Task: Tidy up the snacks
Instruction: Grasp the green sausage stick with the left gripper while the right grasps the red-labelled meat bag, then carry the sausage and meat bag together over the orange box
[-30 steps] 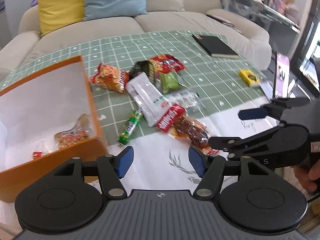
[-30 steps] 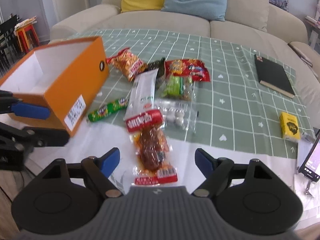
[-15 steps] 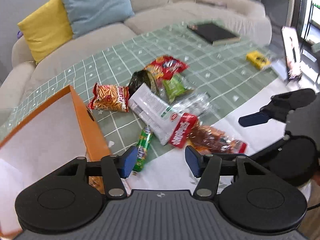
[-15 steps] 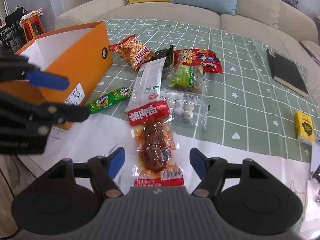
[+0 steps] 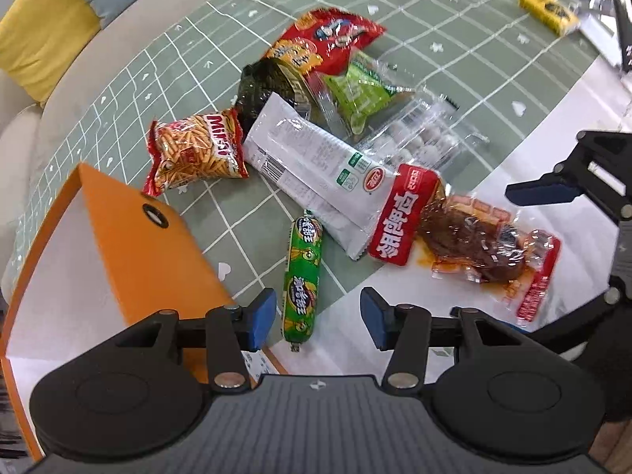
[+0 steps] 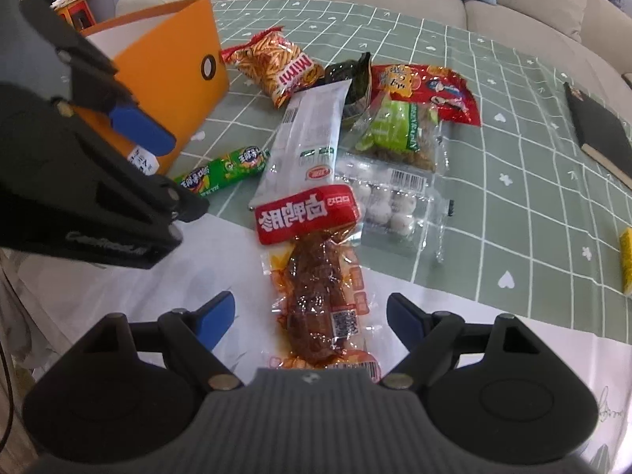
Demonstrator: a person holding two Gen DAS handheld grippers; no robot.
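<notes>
The left gripper [image 5: 314, 318] pointed steeply down over a green sausage stick [image 5: 302, 278], its jaws closing with the stick's near end between the blue pads but not yet pressed. The stick was a narrow tube in glossy green wrap with yellow and red print, crimped at the end, and lay on the green grid tablecloth [image 5: 454, 51] just beside the orange box [image 5: 150, 252]. The right gripper [image 6: 310, 318] hung over a clear vacuum pack of dark braised meat [image 6: 316, 296], jaws opening wide either side of it, untouched; the pack had a red header with white characters and lay on the white part of the table. Behind these lay a heap: a long white packet [image 5: 316, 166], a Mimi stick-snack bag [image 5: 193, 150], a green pack [image 5: 361, 93], a red bag [image 5: 335, 35] and a clear pack of pale balls [image 5: 422, 142].
</notes>
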